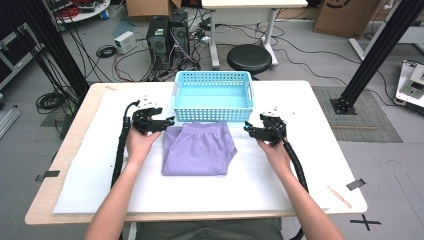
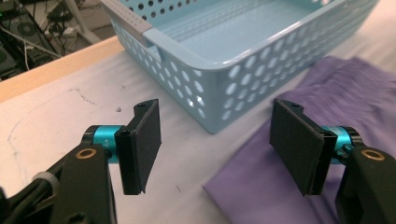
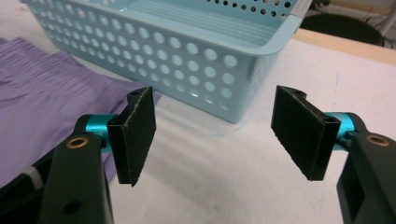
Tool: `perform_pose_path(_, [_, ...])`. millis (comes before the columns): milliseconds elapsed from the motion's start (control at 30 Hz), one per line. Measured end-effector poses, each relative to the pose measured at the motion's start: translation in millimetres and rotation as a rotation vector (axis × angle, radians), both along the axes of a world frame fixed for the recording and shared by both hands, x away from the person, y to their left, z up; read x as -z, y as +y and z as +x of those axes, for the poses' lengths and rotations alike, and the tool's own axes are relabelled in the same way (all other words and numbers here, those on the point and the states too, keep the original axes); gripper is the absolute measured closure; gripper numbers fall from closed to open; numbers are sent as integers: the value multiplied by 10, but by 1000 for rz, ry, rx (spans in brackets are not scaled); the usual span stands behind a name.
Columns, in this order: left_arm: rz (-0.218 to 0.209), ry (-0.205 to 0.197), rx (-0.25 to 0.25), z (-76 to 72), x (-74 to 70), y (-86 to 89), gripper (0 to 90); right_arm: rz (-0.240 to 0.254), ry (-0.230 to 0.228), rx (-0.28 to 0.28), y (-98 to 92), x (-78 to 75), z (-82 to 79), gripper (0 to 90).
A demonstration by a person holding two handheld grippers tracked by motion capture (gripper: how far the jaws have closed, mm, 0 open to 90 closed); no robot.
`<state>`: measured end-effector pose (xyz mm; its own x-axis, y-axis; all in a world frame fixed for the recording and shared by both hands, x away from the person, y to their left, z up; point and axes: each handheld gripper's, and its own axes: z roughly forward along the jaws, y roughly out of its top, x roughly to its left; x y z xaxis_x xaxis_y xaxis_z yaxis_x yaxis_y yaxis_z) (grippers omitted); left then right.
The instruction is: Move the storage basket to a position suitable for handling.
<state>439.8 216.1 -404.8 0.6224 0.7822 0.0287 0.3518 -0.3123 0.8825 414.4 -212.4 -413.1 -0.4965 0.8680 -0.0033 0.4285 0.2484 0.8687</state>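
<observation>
No word, brand or number can be read on anything here; the one plain sign is a black cross of tape (image 1: 365, 221) stuck on the grey floor (image 1: 395, 165) by the near right corner of the counter (image 1: 325, 130). A round black mark on a cardboard box (image 1: 345, 15) stays too dim to make out

A folded lilac garment (image 1: 199, 149) lay flat at the frame's centre on the white counter (image 1: 90, 165), its waistband edge just beside the pale-blue perforated basket (image 1: 212, 114).
</observation>
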Motion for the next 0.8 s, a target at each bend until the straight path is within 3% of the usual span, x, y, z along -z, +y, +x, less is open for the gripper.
perform_pose_path(167, [-47,-84,-13,-392,-48,114,341,30,-15,-15,-1,9,-245,297])
perform_pose_path(233, [-75,-87,-17,-523,-25,157,341,40,4,-16,16,36,-343,286])
perform_pose_path(400, [-90,-24,-30,-785,73,188,341,39,47,-33,129,133,-561,272])
perform_pose_path(567, [-132,98,-51,-993,206,170,341,25,88,-76,334,198,-749,265])
perform_pose_path(667, [-123,139,-65,-1103,284,125,346,22,123,-108,464,215,-840,264])
perform_pose_path(800, [-84,168,-82,-1231,348,34,346,-35,168,-131,668,270,-927,265])
